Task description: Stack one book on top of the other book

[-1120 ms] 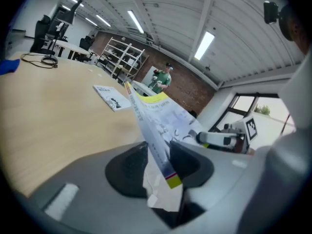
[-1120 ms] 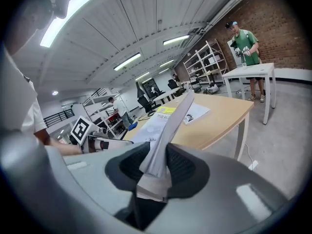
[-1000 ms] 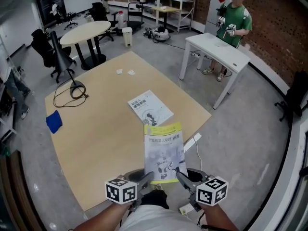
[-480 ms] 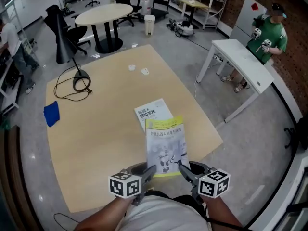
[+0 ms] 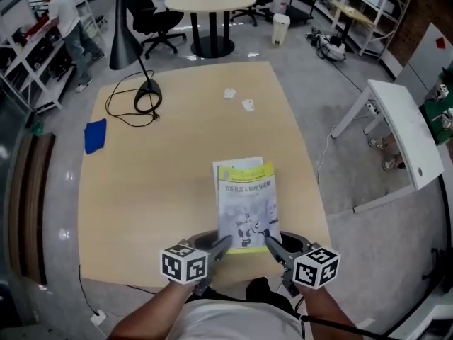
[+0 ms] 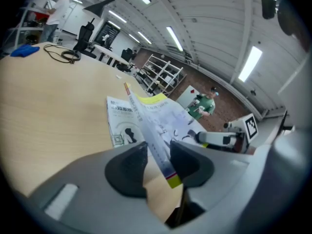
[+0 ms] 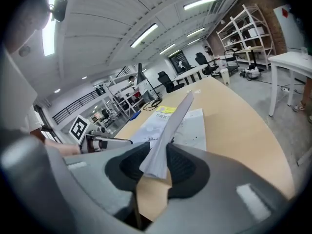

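Two books are in view. The upper book (image 5: 245, 202), with a yellow band along its far edge, is held at its near corners by two grippers: the left gripper (image 5: 221, 246) is pinched on the near left corner and the right gripper (image 5: 273, 245) on the near right corner. In each gripper view the pads are pressed on that book's edge (image 6: 155, 145) (image 7: 165, 140). The lower book (image 6: 121, 123) lies flat on the counter (image 5: 141, 211) under the upper one; in the head view only a white strip of it (image 5: 225, 163) shows past the far left corner. Whether the two books touch at the far end cannot be told.

Other items on the counter, counted: one blue cloth (image 5: 95, 134), one black lamp (image 5: 126, 32) with a coiled cable at its base, two small white pieces (image 5: 238, 99).

Containers: one white bin (image 5: 281, 28) on the floor; its contents cannot be seen.

Edges and room: the books sit close to the counter's near edge, nearer its right edge than its left. The left half of the counter is bare wood between the books and the cloth
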A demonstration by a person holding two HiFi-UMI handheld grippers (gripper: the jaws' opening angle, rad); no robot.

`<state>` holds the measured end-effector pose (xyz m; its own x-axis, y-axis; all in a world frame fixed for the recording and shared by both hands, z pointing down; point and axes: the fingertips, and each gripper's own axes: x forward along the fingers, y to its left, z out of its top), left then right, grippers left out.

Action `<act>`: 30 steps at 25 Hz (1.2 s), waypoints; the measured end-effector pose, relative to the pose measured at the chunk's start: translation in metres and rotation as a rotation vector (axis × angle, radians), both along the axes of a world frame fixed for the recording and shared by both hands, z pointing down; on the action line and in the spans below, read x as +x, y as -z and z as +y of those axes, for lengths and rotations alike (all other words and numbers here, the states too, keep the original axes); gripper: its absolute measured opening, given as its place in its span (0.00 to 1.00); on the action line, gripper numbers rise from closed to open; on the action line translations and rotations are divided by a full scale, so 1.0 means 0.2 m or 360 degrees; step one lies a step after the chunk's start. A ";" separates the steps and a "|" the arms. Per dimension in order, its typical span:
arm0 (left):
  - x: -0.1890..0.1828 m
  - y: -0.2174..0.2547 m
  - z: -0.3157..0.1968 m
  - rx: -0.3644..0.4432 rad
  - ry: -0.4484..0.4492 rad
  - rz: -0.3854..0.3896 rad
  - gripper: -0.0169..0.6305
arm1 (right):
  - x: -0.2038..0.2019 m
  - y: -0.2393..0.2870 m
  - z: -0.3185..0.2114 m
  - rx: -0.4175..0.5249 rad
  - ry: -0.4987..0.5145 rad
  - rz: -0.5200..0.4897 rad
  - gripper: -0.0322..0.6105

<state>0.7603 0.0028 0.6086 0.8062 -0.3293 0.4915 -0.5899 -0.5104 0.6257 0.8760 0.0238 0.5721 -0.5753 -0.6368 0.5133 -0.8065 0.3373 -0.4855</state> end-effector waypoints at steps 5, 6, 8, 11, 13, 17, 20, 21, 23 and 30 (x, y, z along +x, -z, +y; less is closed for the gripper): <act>0.11 -0.08 -0.10 0.0003 0.0202 -0.0014 0.27 | 0.13 -0.09 -0.17 0.0000 0.0193 -0.0022 0.22; 0.13 -0.09 -0.13 0.0011 0.0236 -0.0014 0.27 | 0.15 -0.10 -0.20 -0.0001 0.0227 -0.0019 0.22; 0.14 -0.13 -0.15 0.0005 0.0288 -0.0026 0.27 | 0.16 -0.13 -0.25 -0.0009 0.0290 -0.0006 0.22; 0.12 -0.20 -0.16 -0.0050 0.0322 -0.0048 0.27 | 0.13 -0.19 -0.28 -0.0031 0.0333 0.0019 0.22; 0.10 -0.23 -0.18 -0.0073 0.0314 -0.0063 0.27 | 0.10 -0.23 -0.30 -0.0047 0.0321 0.0026 0.22; 0.10 -0.27 -0.24 -0.0066 0.0227 -0.0096 0.27 | 0.12 -0.28 -0.31 -0.0081 0.0245 0.0028 0.22; 0.10 -0.31 -0.27 -0.0091 0.0202 -0.0111 0.26 | 0.12 -0.31 -0.33 -0.0094 0.0227 0.0052 0.22; 0.09 -0.32 -0.27 -0.0108 0.0203 -0.0114 0.26 | 0.12 -0.32 -0.33 -0.0108 0.0227 0.0066 0.22; 0.08 -0.35 -0.26 -0.0140 0.0206 -0.0115 0.26 | 0.11 -0.36 -0.32 -0.0148 0.0231 0.0091 0.22; 0.04 -0.42 -0.23 -0.0226 0.0178 -0.0140 0.25 | 0.09 -0.41 -0.27 -0.0222 0.0240 0.0104 0.22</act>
<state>0.7689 -0.0423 0.6934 0.7206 -0.3366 0.6061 -0.6933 -0.3491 0.6305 0.8946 -0.0294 0.6542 -0.6212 -0.4664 0.6298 -0.7834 0.3895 -0.4843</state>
